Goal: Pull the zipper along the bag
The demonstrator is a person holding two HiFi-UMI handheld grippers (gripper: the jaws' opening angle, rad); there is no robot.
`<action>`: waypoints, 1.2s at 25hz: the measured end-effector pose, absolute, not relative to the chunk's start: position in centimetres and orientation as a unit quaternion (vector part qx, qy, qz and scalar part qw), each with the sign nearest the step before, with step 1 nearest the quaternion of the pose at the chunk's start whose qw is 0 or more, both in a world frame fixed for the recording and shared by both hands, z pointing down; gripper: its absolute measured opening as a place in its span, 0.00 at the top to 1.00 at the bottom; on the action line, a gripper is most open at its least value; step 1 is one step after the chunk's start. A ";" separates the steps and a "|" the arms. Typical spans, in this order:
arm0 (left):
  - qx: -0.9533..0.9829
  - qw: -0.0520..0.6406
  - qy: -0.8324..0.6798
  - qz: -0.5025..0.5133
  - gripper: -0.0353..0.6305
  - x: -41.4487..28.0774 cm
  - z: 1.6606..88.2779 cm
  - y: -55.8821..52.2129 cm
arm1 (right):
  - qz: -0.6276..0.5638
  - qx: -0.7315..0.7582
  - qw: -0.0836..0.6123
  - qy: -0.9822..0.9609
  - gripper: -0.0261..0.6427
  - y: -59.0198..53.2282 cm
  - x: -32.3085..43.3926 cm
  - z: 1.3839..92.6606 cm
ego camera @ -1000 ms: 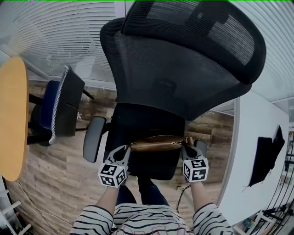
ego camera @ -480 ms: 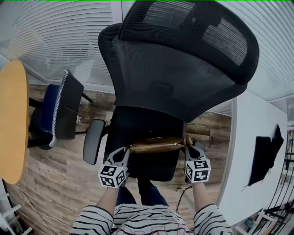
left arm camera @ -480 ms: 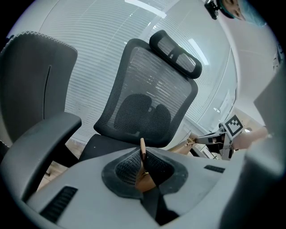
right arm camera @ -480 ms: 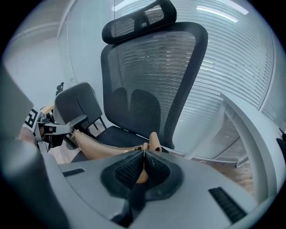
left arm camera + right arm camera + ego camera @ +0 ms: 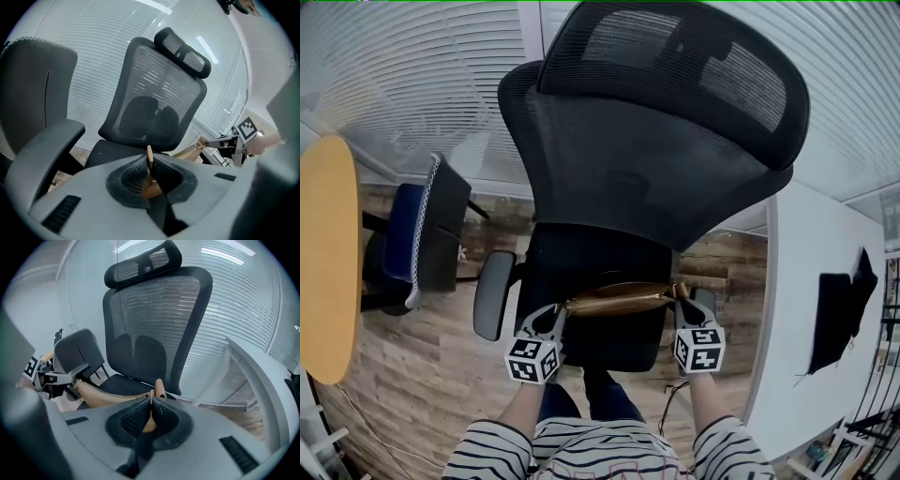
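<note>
hanging between left tongs (image 5: 557, 316) and right tongs (image 5: 680, 296), slim tan bag (image 5: 619, 299) curves gently.

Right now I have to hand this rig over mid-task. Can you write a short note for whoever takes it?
Left gripper: shut on the left end of the tan bag.
Right gripper: shut on a tan tab at the bag's right end, probably the zipper pull.
Bag: stretched between both grippers, in the air above the seat of the office chair.
Done: the right gripper is at the bag's far right end, so the pull looks near the end of its run.
Left: check the zipper line, which can't be made out from here.
</note>
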State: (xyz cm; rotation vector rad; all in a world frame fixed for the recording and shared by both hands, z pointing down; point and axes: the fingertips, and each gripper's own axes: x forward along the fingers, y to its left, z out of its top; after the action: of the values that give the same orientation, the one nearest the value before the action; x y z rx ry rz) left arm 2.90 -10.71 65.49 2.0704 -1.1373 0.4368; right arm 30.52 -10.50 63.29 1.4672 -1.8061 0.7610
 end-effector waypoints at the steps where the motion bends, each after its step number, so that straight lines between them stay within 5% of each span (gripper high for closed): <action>1: 0.804 0.361 -0.440 0.174 0.88 2.9 65.5 -10.7 | 0.293 0.567 0.338 -0.692 0.91 -10.5 30.5 63.3; 15: 0.808 0.315 -0.445 0.221 0.88 -0.4 61.8 -10.8 | 0.277 0.642 0.272 -0.660 0.91 -8.9 30.3 58.3; 30: 0.858 0.214 -0.436 0.168 0.88 -5.4 49.2 -8.5 | 0.263 0.712 0.084 -0.646 0.91 -2.7 23.3 46.7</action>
State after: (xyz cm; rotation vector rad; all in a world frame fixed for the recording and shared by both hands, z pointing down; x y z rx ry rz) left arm -5.40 -8.45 49.17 2.3810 -1.2104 0.4655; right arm 23.31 -2.69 46.73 2.1244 -1.9270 0.7834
